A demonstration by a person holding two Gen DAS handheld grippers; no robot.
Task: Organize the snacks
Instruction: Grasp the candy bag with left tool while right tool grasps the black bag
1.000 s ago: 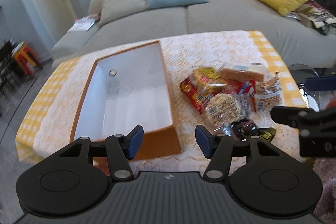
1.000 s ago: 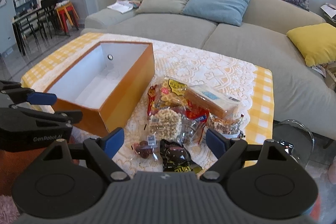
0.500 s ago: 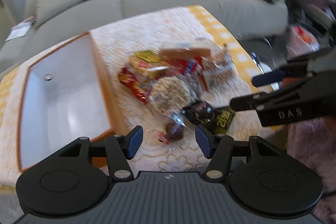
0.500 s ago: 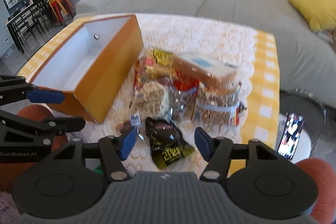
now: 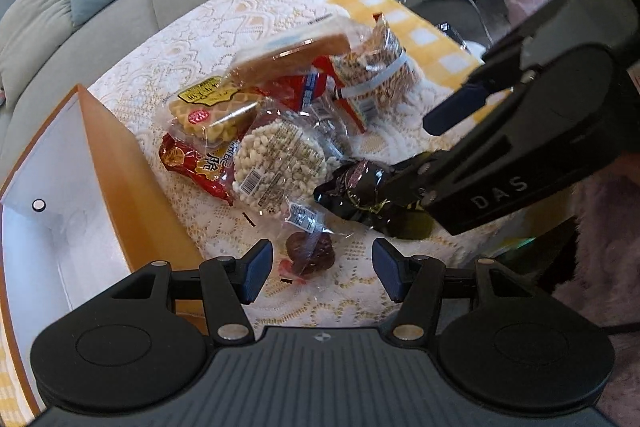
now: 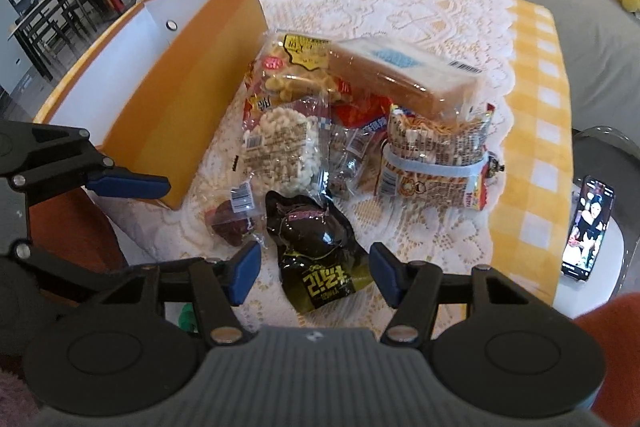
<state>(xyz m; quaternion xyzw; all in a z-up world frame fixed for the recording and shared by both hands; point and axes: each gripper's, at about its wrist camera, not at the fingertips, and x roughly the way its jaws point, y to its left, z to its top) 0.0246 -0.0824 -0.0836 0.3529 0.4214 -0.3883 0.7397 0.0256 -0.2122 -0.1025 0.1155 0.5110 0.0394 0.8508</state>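
Left gripper (image 5: 322,275) swung rightward off the orange box (image 5: 132,187), now lower and poised over the small dark-red snack packet (image 5: 308,251). Right gripper (image 6: 314,277) dropped closer, jaws narrowed yet apart, flanking the black snack pouch (image 6: 316,251). Snack pile larger in both views.

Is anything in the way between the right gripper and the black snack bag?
Nothing visible is. The right gripper is open with the black snack bag lying flat on the lace cloth right between its fingers. The small dark red snack lies just to the left, outside the fingers.
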